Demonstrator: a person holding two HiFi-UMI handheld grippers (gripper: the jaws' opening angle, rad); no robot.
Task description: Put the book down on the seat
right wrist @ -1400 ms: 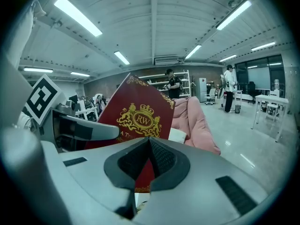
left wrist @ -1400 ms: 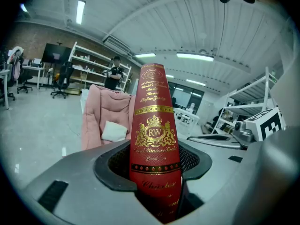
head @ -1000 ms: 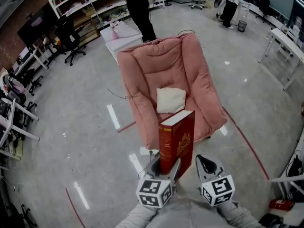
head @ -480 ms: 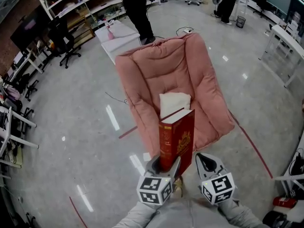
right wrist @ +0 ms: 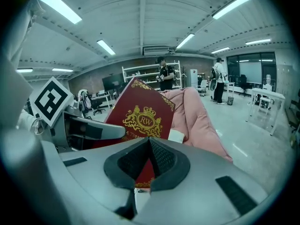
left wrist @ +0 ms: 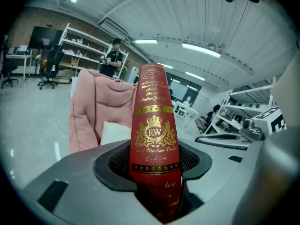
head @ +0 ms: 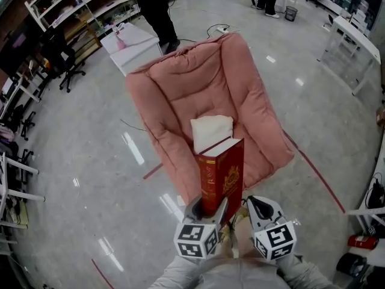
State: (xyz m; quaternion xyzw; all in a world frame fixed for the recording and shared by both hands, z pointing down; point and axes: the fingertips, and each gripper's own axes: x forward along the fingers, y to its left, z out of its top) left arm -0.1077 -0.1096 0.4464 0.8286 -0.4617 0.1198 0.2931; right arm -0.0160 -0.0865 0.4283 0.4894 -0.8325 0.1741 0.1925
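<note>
Red book [head: 221,174] stands upright, clamped in left tool [head: 209,211].

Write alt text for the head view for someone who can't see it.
A red book stands upright, clamped in the left gripper, in front of a pink cushioned chair with a white pillow on its seat. The right gripper hangs beside it, fingers together and empty, over a glossy grey floor.
</note>
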